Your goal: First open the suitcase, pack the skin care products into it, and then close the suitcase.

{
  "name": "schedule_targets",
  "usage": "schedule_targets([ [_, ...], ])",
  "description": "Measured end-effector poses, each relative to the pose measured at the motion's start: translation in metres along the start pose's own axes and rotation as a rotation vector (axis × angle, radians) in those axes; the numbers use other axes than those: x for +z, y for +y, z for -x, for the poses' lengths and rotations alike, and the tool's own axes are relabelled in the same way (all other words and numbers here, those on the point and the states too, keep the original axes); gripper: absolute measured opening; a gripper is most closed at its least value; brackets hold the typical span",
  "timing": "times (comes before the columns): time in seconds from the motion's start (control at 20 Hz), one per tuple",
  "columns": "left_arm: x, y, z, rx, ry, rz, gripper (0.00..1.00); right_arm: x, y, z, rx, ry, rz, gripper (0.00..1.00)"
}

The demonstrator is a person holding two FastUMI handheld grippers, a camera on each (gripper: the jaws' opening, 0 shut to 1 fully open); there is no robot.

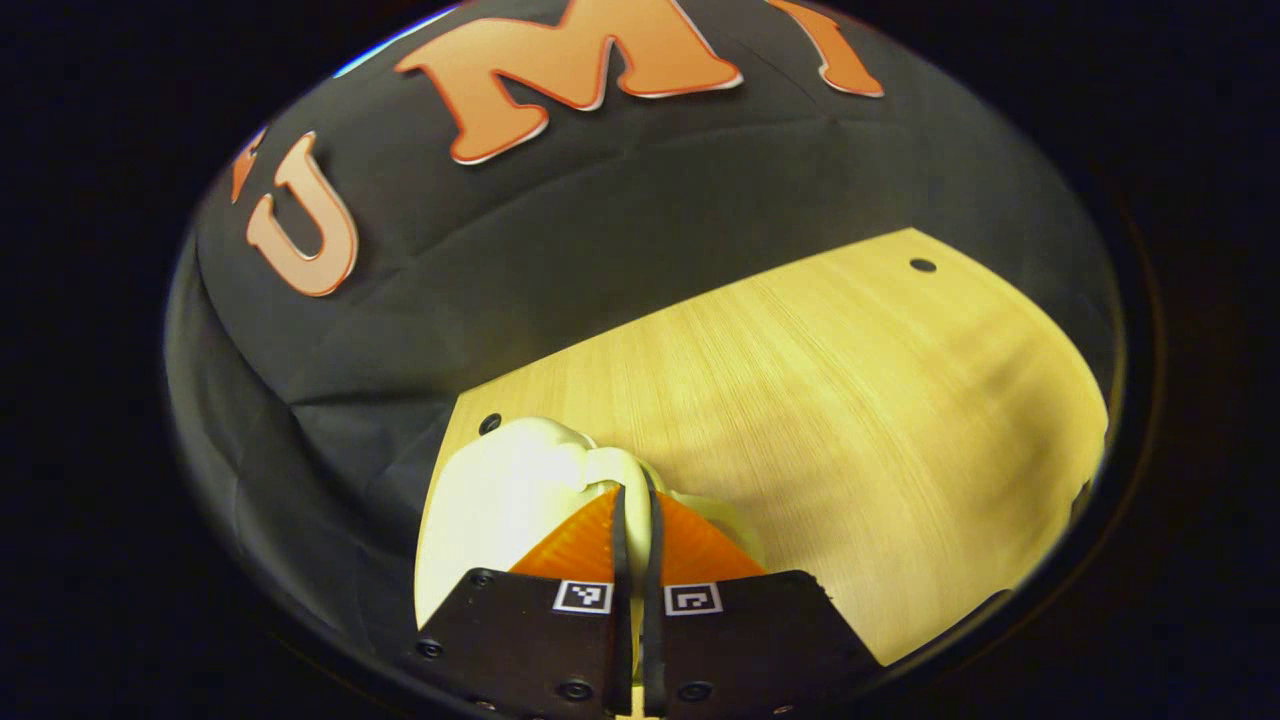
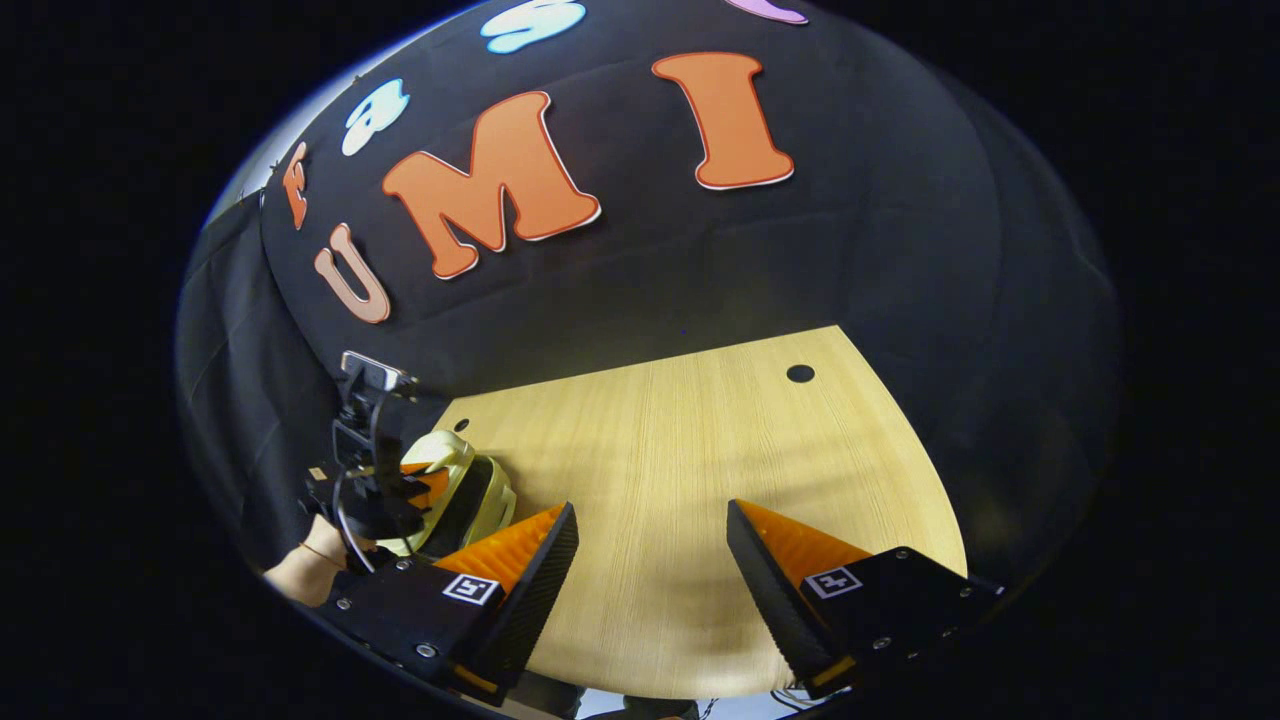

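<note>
left tool pinched together over one suitcase; right tool spread wide.

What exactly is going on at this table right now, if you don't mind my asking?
A person is working with two handheld grippers at a wooden table. The left gripper has its fingers closed at the edge of a small cream-coloured suitcase at the table's far left corner, apparently handling its lid. The right gripper hangs open over bare tabletop, holding nothing.

No readable text, label or number anywhere; just square coded markers on the tongs' mounts.
</note>
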State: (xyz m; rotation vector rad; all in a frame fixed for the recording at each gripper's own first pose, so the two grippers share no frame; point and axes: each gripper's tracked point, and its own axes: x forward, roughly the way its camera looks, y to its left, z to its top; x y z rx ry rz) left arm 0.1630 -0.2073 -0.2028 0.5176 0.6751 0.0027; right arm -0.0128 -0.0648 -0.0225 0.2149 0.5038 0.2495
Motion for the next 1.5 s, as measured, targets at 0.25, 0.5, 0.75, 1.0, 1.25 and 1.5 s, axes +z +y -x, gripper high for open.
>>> schedule_targets([
  [0.25,-0.03,-0.029,-0.028,0.012,0.041,0.005,0.05,-0.013,-0.002,0.0,-0.028,0.013,0.034,0.95],
  [0.5,-0.032,-0.048,-0.026,-0.07,0.017,0.181,0.15,-0.018,0.008,-0.019,-0.057,-0.012,0.102,0.95],
  [0.75,0.033,-0.012,0.018,-0.064,-0.202,0.284,0.99,-0.002,0.032,-0.037,-0.072,-0.078,0.112,0.95],
  [1.0,0.098,0.049,0.114,-0.103,-0.428,0.419,0.99,0.03,0.061,-0.021,-0.114,-0.212,0.156,0.96],
  [1.25,0.105,0.106,0.206,-0.047,-0.612,0.449,0.99,0.065,0.097,0.016,-0.148,-0.366,0.215,0.96],
  [1.5,0.083,0.141,0.223,-0.031,-0.658,0.498,0.99,0.07,0.126,0.043,-0.17,-0.495,0.258,0.95],
])
